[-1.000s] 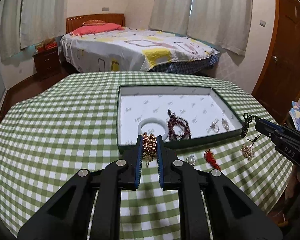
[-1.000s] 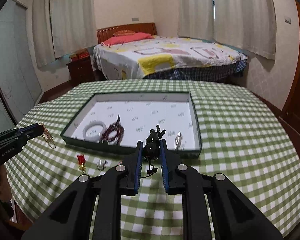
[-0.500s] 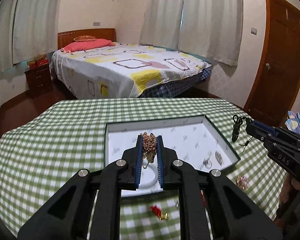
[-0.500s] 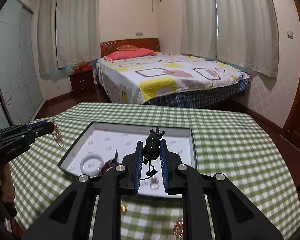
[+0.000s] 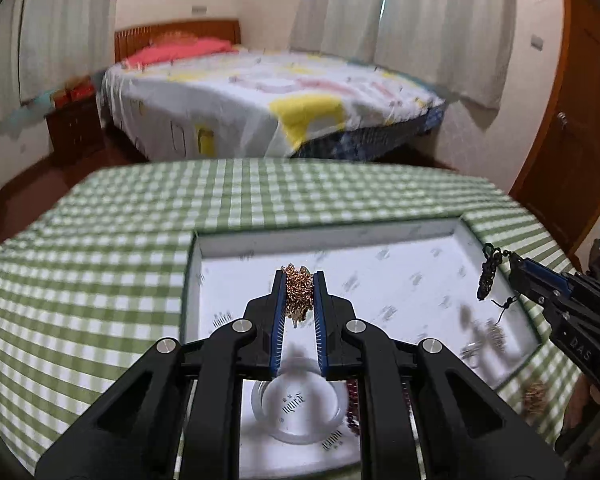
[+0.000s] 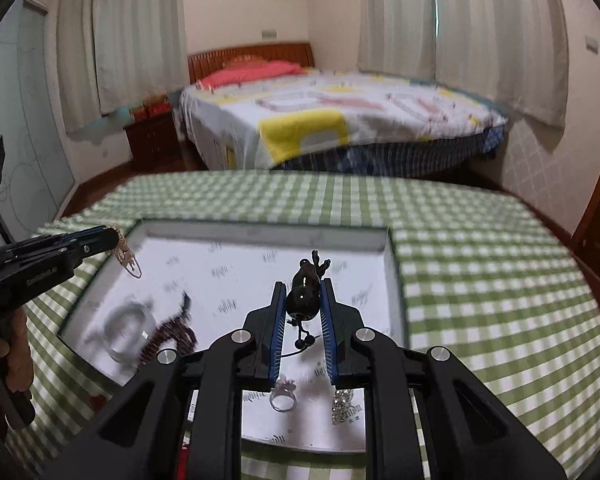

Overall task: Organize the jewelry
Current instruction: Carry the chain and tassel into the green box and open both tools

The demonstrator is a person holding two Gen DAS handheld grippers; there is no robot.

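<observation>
My left gripper (image 5: 299,276) is shut on a bunched gold chain (image 5: 299,294) and hangs over the white-lined tray (image 5: 204,280). My right gripper (image 6: 303,286) is shut on a black bead pendant (image 6: 305,298) with a dangling cord, also over the tray (image 6: 392,280). In the left wrist view the right gripper (image 5: 512,266) enters from the right with the black pendant (image 5: 489,274). In the right wrist view the left gripper (image 6: 114,238) enters from the left with the gold chain (image 6: 129,260). A clear bangle (image 5: 296,404) and dark red beads (image 6: 172,330) lie in the tray.
A silver ring (image 6: 283,398) and a sparkly piece (image 6: 342,402) lie in the tray's near right part. A gold trinket (image 5: 534,396) rests on the green checked tablecloth (image 5: 100,260) outside the tray. A hand (image 6: 4,348) holds the left tool. A bed stands beyond the table.
Both grippers have moved forward from the table's near edge to over the tray, each still holding its piece. The loose items on the cloth have dropped out of sight below.
</observation>
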